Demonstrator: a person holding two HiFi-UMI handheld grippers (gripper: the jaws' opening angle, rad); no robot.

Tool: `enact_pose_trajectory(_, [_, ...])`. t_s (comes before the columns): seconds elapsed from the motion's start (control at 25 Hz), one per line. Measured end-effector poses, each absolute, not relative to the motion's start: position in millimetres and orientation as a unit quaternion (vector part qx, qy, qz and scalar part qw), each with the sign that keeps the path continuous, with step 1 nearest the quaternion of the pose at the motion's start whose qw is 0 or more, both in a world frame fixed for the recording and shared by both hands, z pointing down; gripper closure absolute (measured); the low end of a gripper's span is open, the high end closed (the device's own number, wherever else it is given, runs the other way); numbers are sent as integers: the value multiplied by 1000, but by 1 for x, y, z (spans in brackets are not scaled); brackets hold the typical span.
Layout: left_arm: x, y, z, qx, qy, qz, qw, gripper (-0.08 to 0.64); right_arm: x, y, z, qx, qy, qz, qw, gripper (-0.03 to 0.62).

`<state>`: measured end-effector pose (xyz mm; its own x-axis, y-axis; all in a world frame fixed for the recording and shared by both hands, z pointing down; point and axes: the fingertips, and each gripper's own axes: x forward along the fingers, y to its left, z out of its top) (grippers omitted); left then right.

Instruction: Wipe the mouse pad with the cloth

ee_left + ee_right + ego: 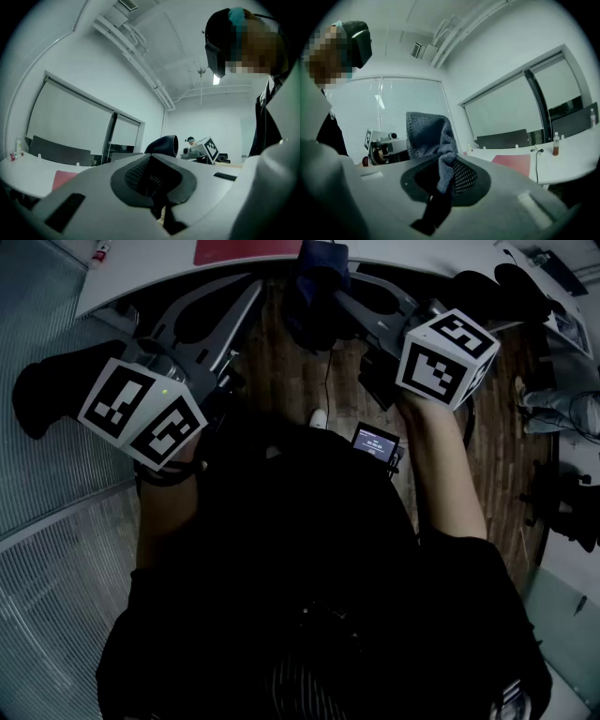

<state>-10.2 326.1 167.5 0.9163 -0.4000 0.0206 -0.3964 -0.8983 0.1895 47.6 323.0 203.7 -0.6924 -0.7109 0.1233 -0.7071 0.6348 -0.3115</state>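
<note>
The red mouse pad [242, 249] lies flat on the white table [141, 279], ahead of both grippers; it also shows as a red patch [65, 179] in the left gripper view and as the pad [513, 161] in the right one. My right gripper [345, 294] is shut on a dark blue-grey cloth [319, 282], which bunches up out of the jaws as the cloth [427, 135] above the gripper [440, 183]. My left gripper [242, 298] is shut with nothing in it, its gripper [157, 183] pads together. Both are held in the air short of the table, apart from the pad.
A cable [536, 166] and a small bottle [555, 144] stand on the table right of the pad. Another small bottle [101, 252] is at the table's far left. A wooden floor [281, 371] lies below, and a small lit screen [375, 442] hangs at the person's waist.
</note>
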Motion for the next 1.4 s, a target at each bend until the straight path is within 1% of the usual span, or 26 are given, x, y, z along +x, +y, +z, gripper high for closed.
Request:
enact_pose_trajectory(0.24, [-9,330,166,974,-203,-12,101,552,46,325,203,-383,906,-177,14,555])
enact_pose_trajectory(0.44, [-10,332,164,973,-208,-9,98,552,40,327,196,-372,915,-152,0,554])
enact_pose_trajectory(0.8, [-11,335,166,971,-220,-8,97,552,43,326,199,-351,918,-179,31,555])
enact_pose_trajectory(1.12, [-11,335,157,967,-238,-1,91,554,35,327,189,-334,926,-177,25,555])
enact_pose_trajectory(1.4, [-8,334,150,964,-244,5,101,554,30,330,187,-314,933,-176,19,554])
